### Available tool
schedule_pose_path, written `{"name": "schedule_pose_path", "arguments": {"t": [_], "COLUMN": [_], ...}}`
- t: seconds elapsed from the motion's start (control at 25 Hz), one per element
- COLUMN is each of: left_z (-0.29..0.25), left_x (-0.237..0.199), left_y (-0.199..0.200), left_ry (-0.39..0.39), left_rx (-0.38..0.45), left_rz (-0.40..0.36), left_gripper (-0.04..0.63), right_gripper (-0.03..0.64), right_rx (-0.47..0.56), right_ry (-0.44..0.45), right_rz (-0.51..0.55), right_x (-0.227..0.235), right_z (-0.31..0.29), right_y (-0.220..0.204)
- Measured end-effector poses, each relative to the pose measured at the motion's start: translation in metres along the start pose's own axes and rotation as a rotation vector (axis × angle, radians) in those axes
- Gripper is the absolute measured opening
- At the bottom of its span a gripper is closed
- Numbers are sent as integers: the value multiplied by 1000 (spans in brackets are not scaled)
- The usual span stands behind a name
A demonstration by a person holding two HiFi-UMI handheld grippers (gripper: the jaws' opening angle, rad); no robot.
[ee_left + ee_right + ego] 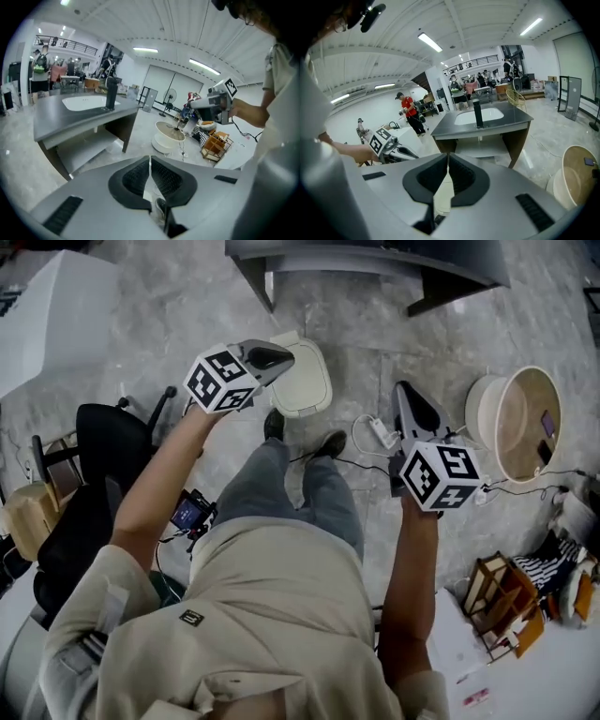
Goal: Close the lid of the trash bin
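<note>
One cream trash bin (305, 382) stands on the grey stone floor (375, 324), just in front of the person's black shoes (275, 425). It is square with round corners. From above, its lid looks flat down on top. The left gripper (281, 357) hangs over the bin's left corner and hides a bit of it. I cannot tell if it touches the bin.

The left gripper's two black jaws are pressed together at the tips, and nothing is between them. The right gripper (403, 388) is held up over the floor, off to the right of the bin and apart from it. Its jaws are together too, and it holds nothing.

A round white tub (483, 409) sits on the floor further right. It is tan inside, and a small purple thing (547, 423) and a small dark thing lie in it. They are too small to name. A white plug strip with a cord (380, 432) lies on the floor between the bin and the tub.

A wooden rack (506, 606) stands at the lower right. A black chair (103, 446) is on the person's left. Across the room there is a grey counter (487, 123) with a white sink and a black tap (477, 114).
</note>
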State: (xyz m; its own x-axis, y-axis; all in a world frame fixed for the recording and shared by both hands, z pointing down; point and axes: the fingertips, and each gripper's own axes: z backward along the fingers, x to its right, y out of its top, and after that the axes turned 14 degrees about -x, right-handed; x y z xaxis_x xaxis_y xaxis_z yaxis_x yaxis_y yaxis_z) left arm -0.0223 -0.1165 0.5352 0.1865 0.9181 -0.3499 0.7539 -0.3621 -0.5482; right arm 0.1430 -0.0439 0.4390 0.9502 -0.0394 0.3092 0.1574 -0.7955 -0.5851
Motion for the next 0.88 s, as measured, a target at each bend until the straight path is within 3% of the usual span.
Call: {"name": "schedule_pose_path", "arguments": {"t": [0.48, 0.88], "left_z": [204, 311], "left_x": [48, 130], "left_y": [74, 112], "left_ry": [184, 282], "left_rx": [305, 461], "left_rz": [-72, -239], "left_gripper": [17, 17], "right_gripper": [25, 23], "right_rx": [130, 219], "right_ry": [33, 18], "right_rz": [152, 328], "right_x": [-64, -120], "right_z": [95, 182], "right_y": [80, 94]}}
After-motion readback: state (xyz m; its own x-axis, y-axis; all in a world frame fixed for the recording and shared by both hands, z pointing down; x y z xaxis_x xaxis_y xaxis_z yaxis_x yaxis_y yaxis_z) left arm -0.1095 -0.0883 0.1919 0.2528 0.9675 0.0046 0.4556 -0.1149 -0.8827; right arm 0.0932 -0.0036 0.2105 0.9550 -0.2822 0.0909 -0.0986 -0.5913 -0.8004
